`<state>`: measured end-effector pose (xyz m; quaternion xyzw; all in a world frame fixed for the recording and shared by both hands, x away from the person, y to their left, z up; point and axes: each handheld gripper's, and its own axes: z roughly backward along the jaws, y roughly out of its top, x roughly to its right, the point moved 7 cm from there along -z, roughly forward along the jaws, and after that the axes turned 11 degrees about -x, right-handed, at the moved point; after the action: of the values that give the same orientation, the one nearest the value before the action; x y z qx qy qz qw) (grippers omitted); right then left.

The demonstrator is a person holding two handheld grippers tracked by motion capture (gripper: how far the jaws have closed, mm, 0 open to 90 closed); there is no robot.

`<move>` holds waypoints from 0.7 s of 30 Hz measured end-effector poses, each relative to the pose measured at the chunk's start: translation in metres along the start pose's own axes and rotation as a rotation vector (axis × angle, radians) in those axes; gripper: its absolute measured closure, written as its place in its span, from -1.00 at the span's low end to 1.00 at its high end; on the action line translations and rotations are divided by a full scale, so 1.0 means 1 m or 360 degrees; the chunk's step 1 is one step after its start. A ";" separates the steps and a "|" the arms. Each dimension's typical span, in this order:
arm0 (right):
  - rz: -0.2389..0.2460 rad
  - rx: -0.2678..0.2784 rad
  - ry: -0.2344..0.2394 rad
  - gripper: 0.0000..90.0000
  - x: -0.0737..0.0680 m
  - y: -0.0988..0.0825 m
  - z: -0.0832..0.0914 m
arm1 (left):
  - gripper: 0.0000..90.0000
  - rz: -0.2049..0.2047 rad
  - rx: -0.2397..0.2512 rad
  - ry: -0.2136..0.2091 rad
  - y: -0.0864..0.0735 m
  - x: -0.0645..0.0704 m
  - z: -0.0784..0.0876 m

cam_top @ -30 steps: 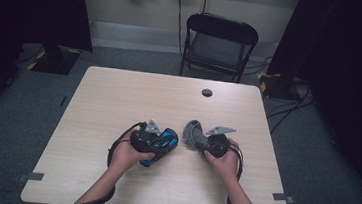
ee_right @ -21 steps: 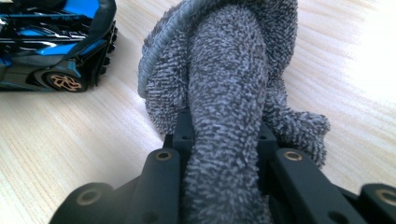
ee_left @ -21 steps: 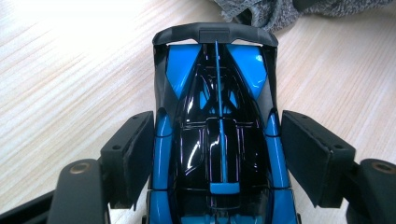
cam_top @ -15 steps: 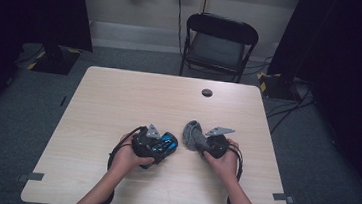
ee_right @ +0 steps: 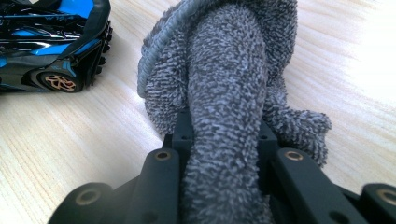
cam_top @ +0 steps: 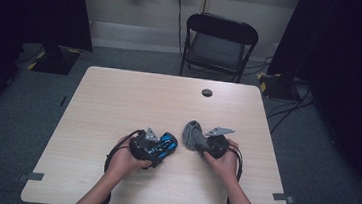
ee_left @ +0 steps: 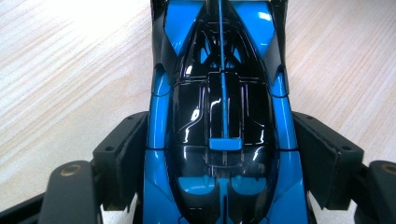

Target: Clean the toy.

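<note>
1. My left gripper [ee_left: 219,186] straddles the blue-and-black toy car [ee_left: 219,93]; its jaws have just been opening, pads at the car's flanks.
2. My right gripper [ee_right: 223,140] is clenched on a grey towel [ee_right: 233,70], right of the car.
3. Both rest on the counter [cam_top: 119,101].

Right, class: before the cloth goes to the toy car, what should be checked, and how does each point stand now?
1. Right tool shut on grey cloth: ok.
2. Blue toy car between left tool jaws: ok.
3. Left jaws pressing the car firmly: cannot tell.
4. Car resting on table: ok.
5. Gap between cloth and car: ok, apart.
</note>
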<state>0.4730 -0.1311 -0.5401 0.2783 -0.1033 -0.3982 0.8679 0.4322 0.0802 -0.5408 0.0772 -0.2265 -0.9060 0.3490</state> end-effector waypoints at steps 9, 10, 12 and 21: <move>-0.0007 -0.0009 0.0000 0.59 0.000 0.001 0.000 | -0.46 -0.0023 0.0128 -0.0059 0.013 -0.001 0.019; -0.0001 -0.0011 -0.0009 0.59 0.000 0.001 0.000 | -0.46 -0.0033 0.0140 -0.0055 0.014 0.000 0.020; 0.0004 -0.0009 -0.0015 0.59 -0.001 0.001 0.000 | -0.46 -0.0024 0.0102 -0.0076 0.013 0.001 0.020; -0.0004 -0.0006 0.0001 0.59 0.000 0.000 0.000 | -0.46 -0.0010 0.0037 -0.0112 -0.002 0.001 0.002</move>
<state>0.4734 -0.1310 -0.5398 0.2771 -0.1019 -0.3995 0.8679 0.4293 0.0817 -0.5397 0.0501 -0.2489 -0.9066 0.3371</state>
